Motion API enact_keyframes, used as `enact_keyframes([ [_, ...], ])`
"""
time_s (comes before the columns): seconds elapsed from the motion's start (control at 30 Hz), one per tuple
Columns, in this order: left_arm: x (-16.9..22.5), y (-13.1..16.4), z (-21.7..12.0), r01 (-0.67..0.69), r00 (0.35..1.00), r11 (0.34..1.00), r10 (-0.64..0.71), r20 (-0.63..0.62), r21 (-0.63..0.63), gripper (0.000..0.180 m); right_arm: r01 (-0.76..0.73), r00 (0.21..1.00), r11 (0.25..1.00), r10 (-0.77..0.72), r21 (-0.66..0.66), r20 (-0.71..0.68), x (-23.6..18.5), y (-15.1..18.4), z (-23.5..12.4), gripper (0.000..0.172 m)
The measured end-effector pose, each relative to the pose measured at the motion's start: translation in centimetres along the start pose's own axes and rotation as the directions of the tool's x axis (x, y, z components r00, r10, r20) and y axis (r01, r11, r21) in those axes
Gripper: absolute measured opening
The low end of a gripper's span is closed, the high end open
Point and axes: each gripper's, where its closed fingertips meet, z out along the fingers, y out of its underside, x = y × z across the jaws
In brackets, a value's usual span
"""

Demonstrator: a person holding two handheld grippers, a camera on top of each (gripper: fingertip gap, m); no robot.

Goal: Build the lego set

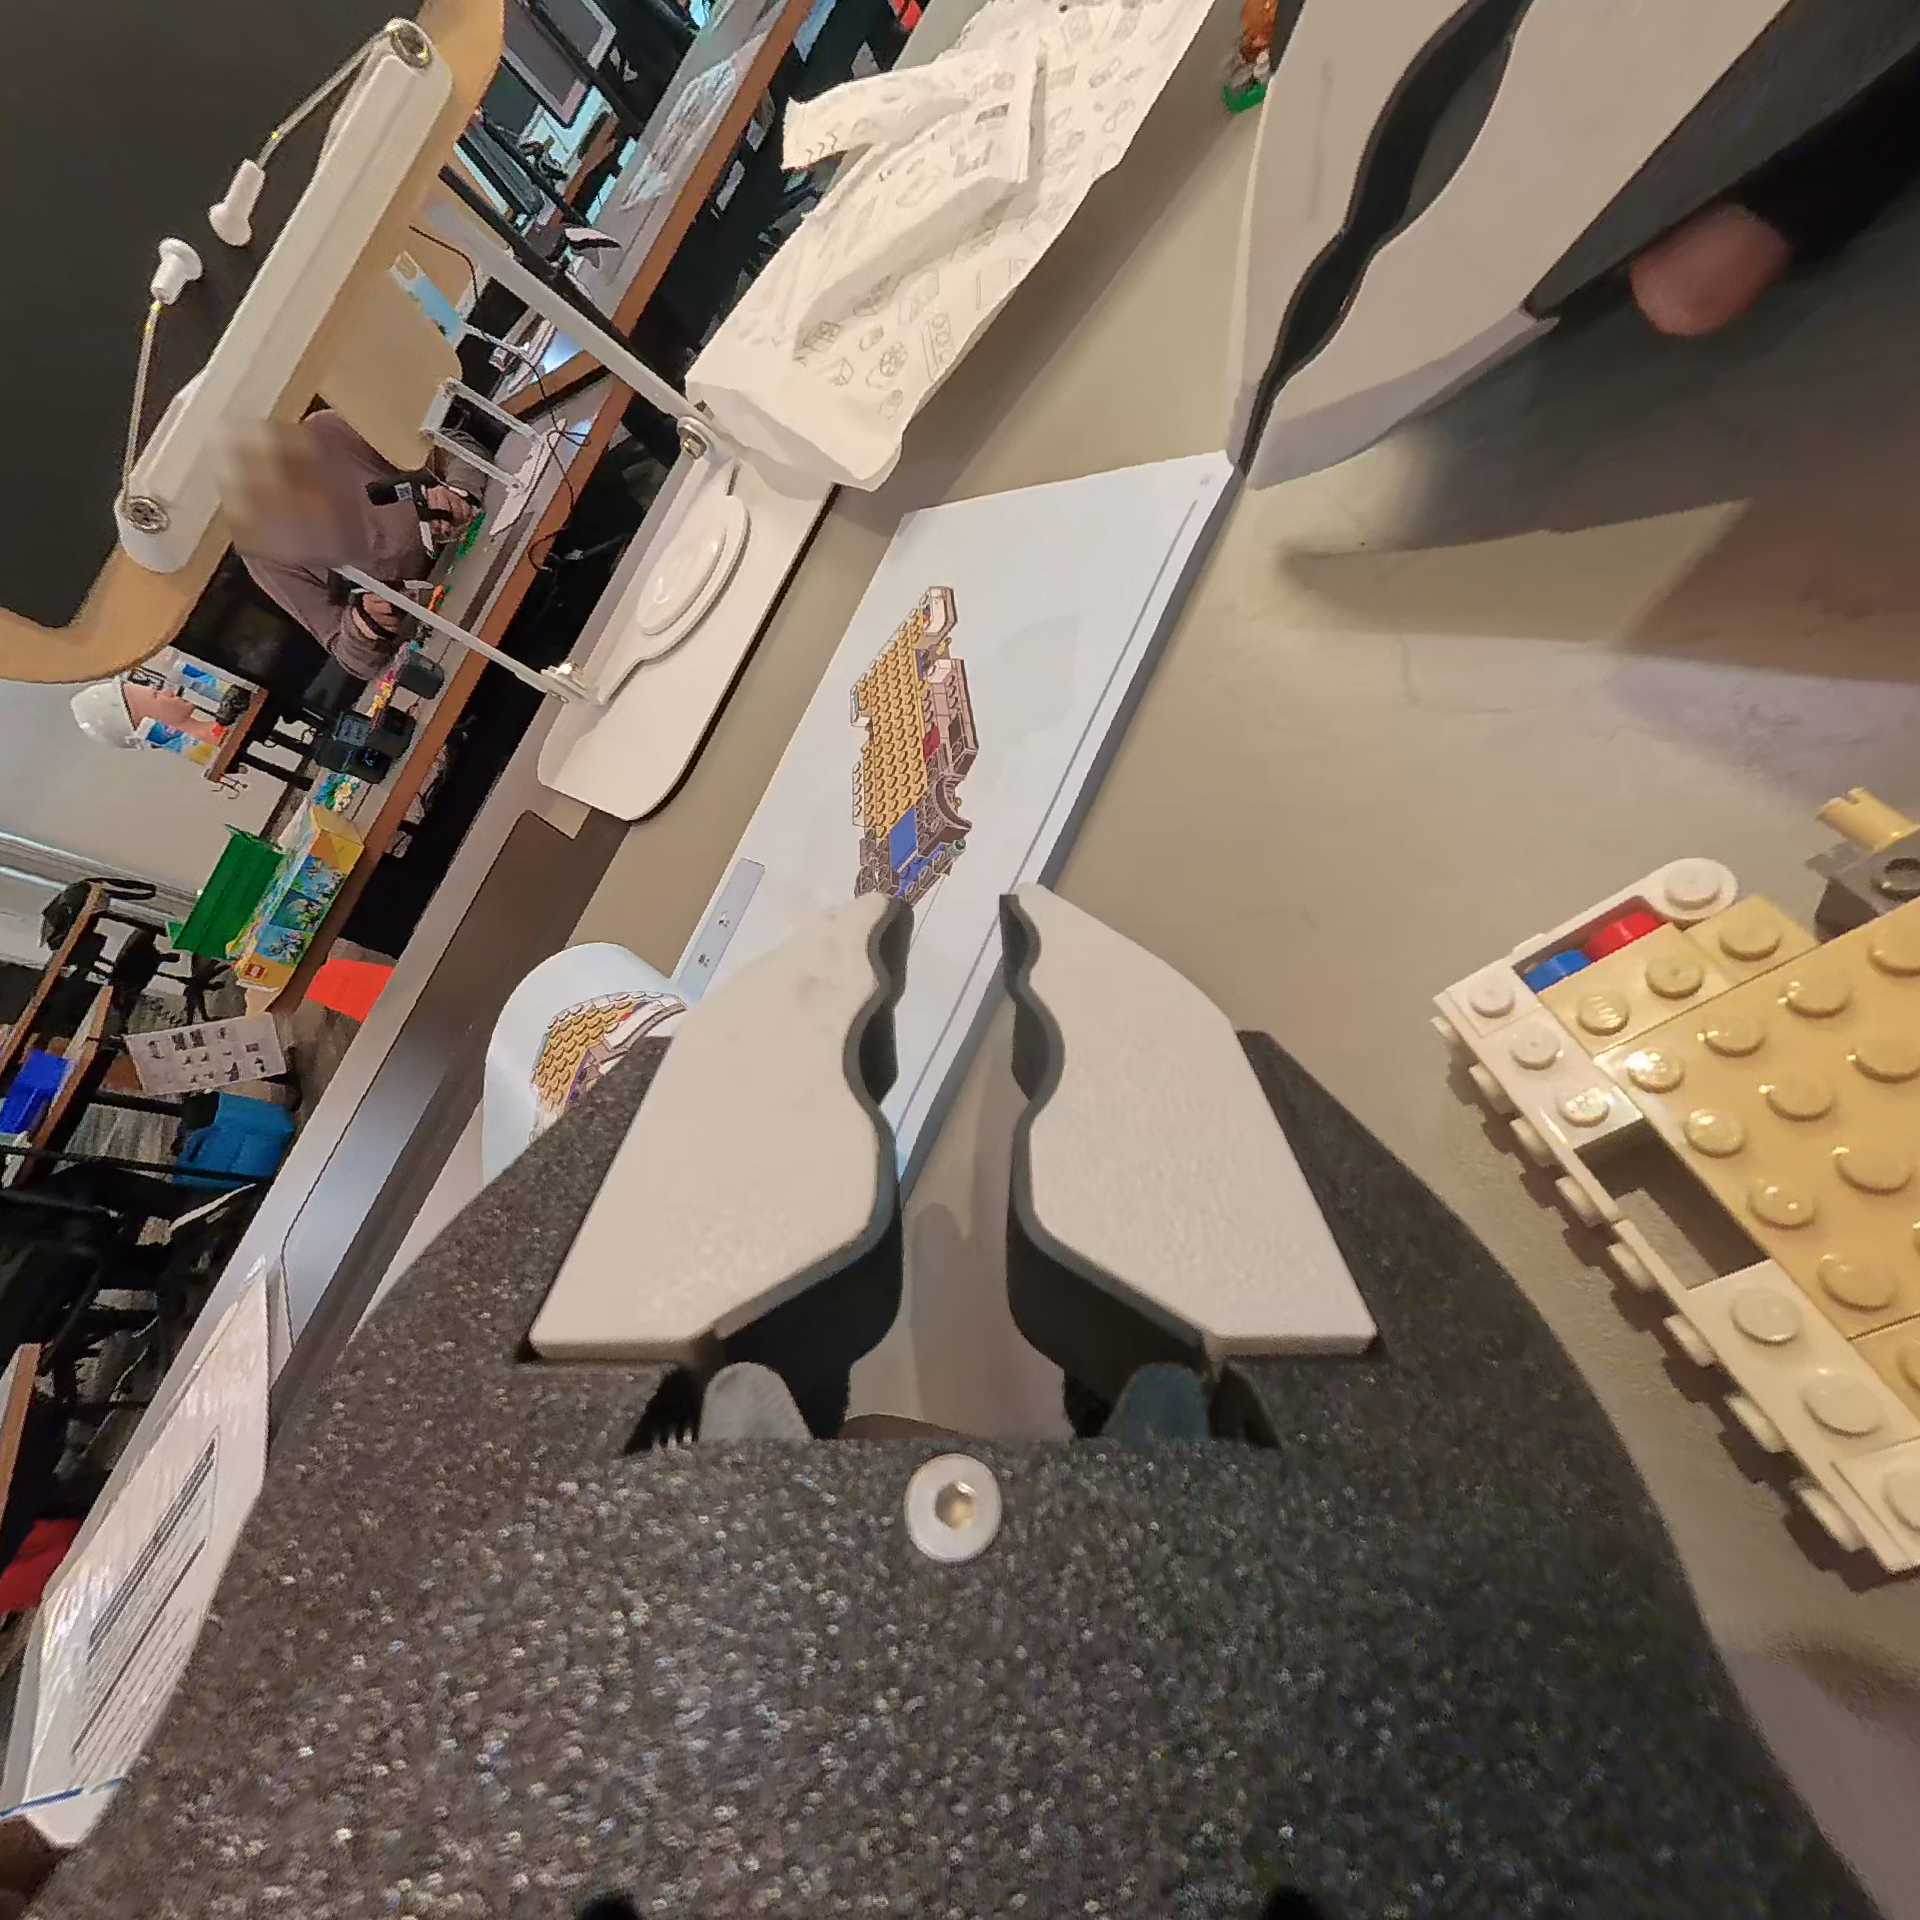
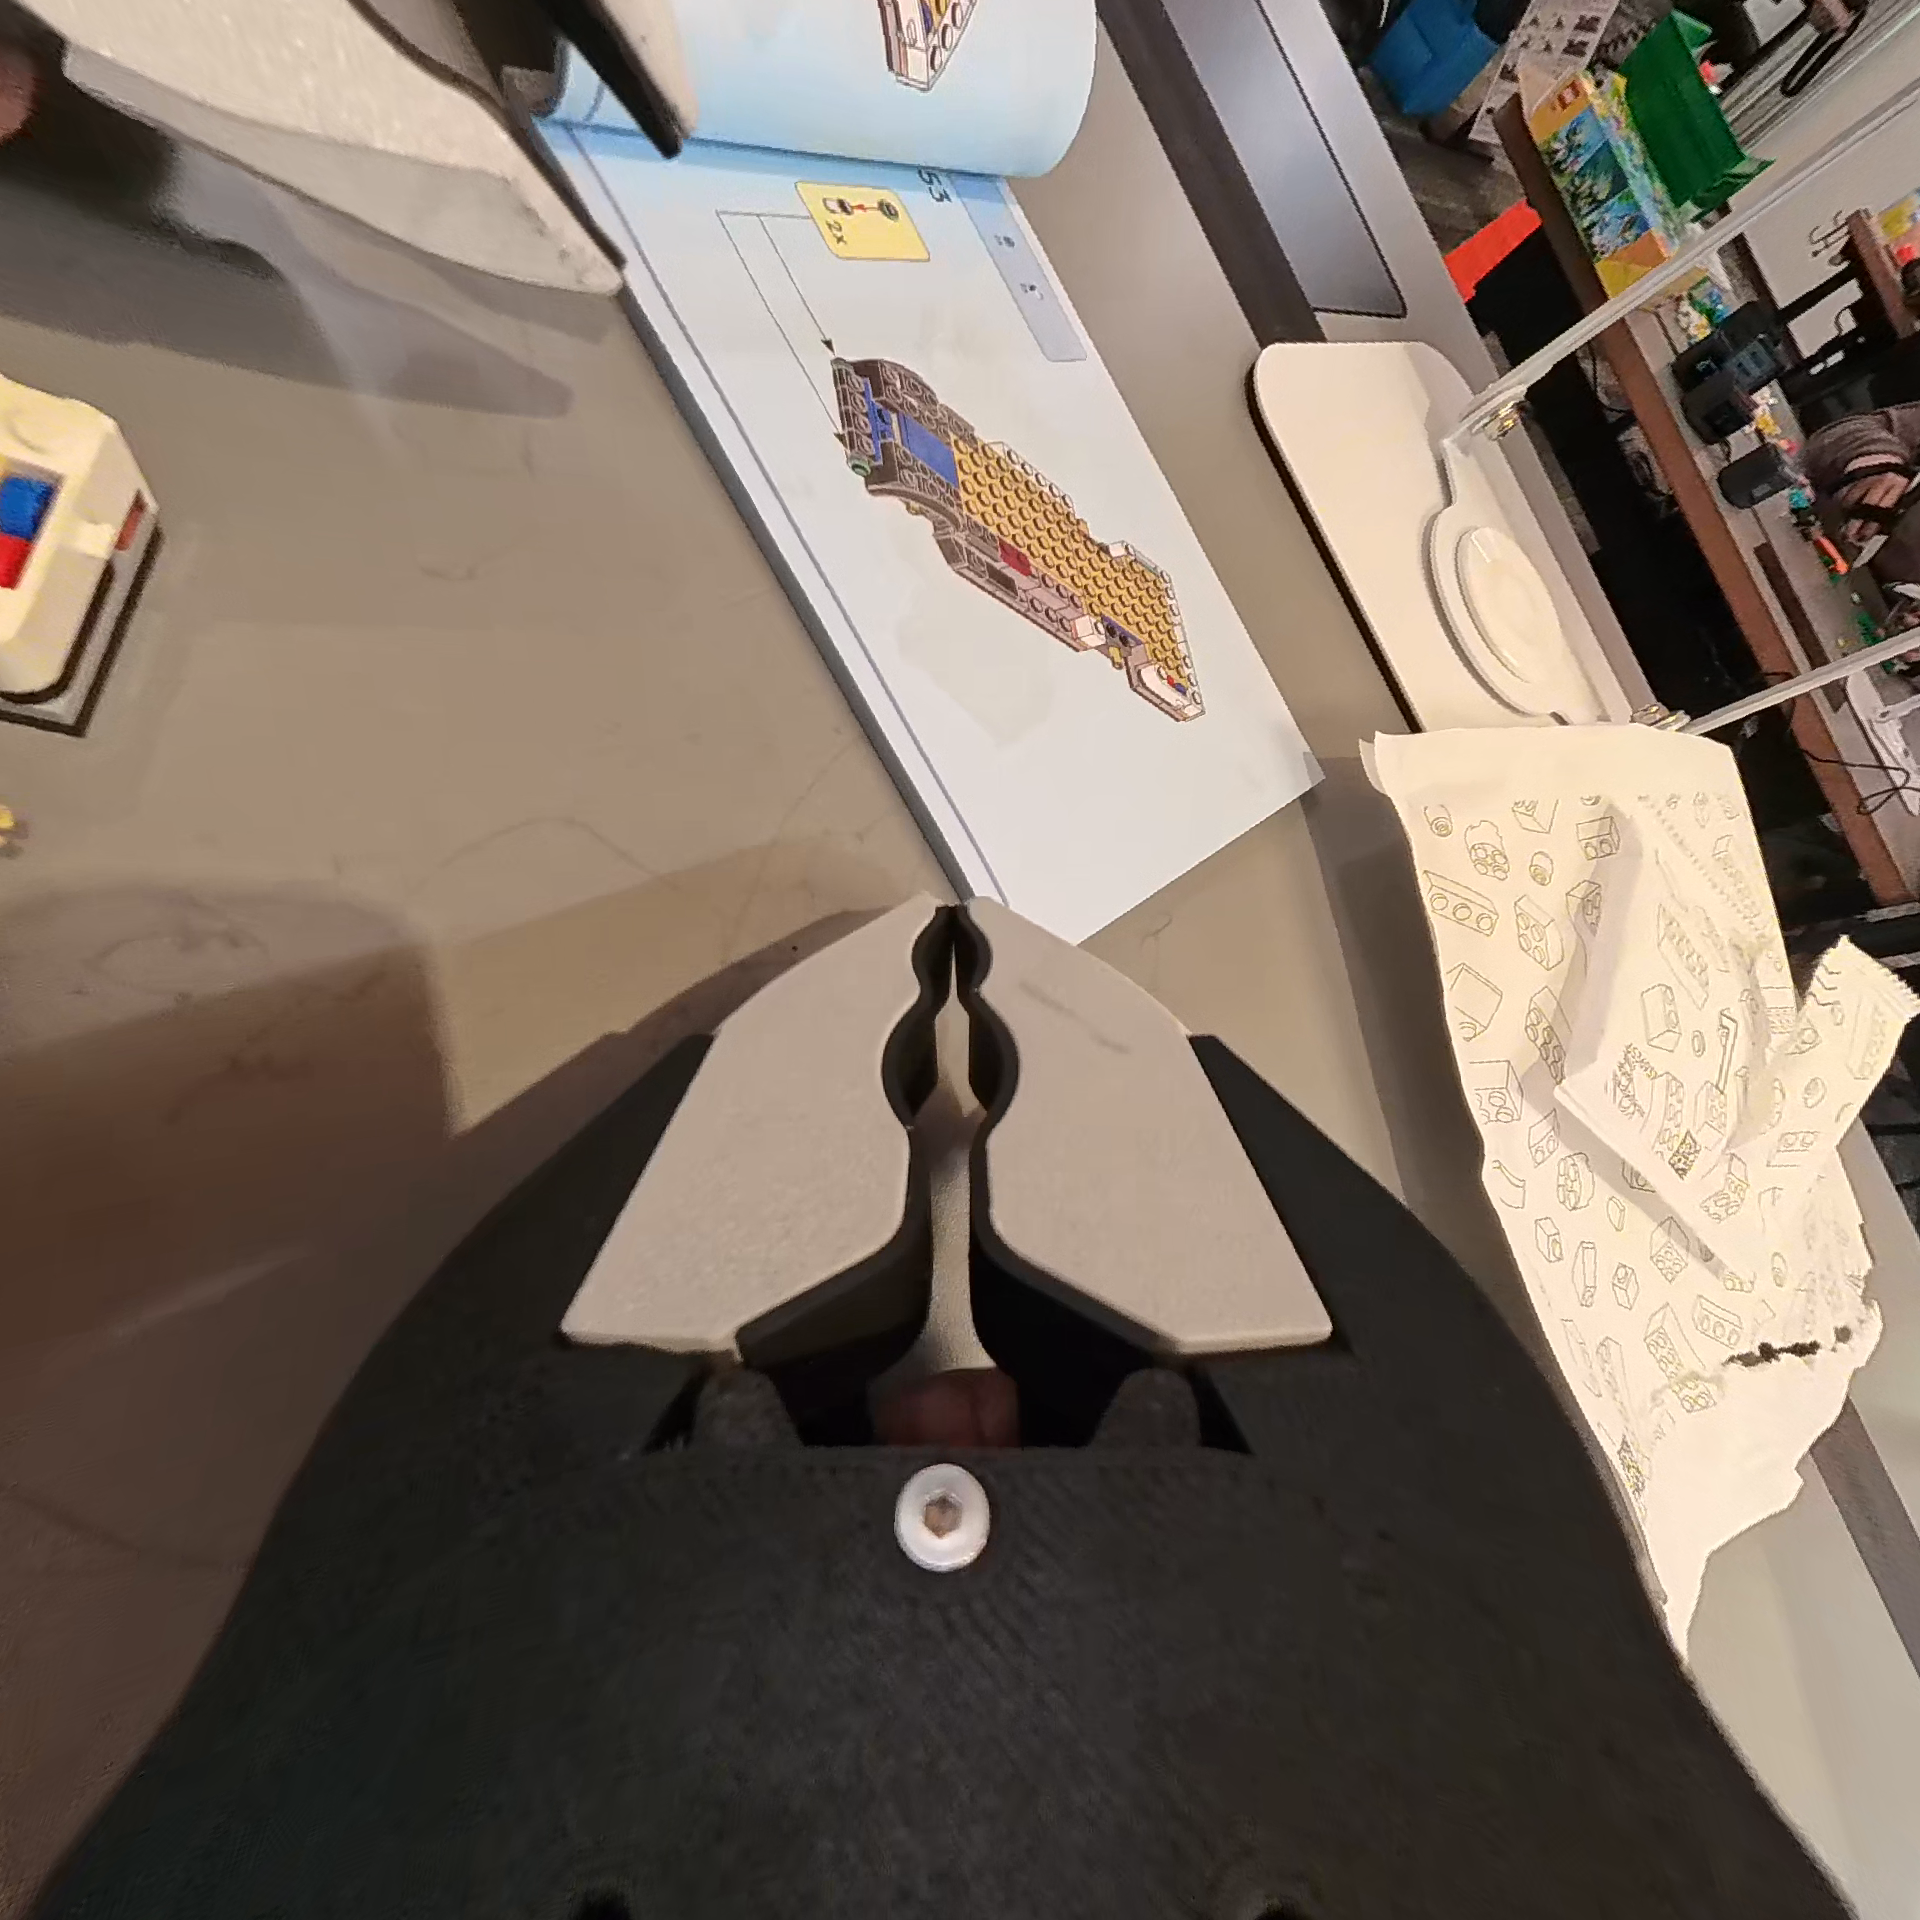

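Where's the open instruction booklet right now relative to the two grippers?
The instruction booklet lies flat on the grey table, just ahead of both grippers. The shut right gripper is at its near corner; the open left gripper is over its edge.

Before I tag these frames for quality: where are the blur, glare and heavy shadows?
Left wrist view: a blurred patch covers a person in the background; glare glints on the tan brick plate; the right gripper casts a dark shadow on the table. Right wrist view: a broad soft shadow at lower left; strong wide-angle bending of the instruction booklet edge.
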Motion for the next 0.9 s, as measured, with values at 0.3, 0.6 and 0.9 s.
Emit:
enact_keyframes([
  [0.3, 0.2, 0.0, -0.1, -0.008, 1.000, 1.000, 0.008, -0.009, 0.004, 0.017, 0.022, 1.000, 1.000, -0.022, 0.009, -0.009, -0.4, 0.0, -0.5, 0.002],
  [0.6, 0.3, 0.1, -0.2, -0.062, 0.998, 0.998, 0.062, 0.034, -0.003, 0.017, 0.027, 0.992, 0.987, -0.045, -0.160, -0.114, 4.8, 4.1, -14.6, 0.026],
  [0.9, 0.5, 0.4, 0.1, -0.074, 0.997, 0.997, 0.075, 0.019, -0.031, 0.018, 0.001, 1.000, 0.701, -0.013, -0.714, -0.012, 16.6, 29.6, -29.8, 0.038],
])
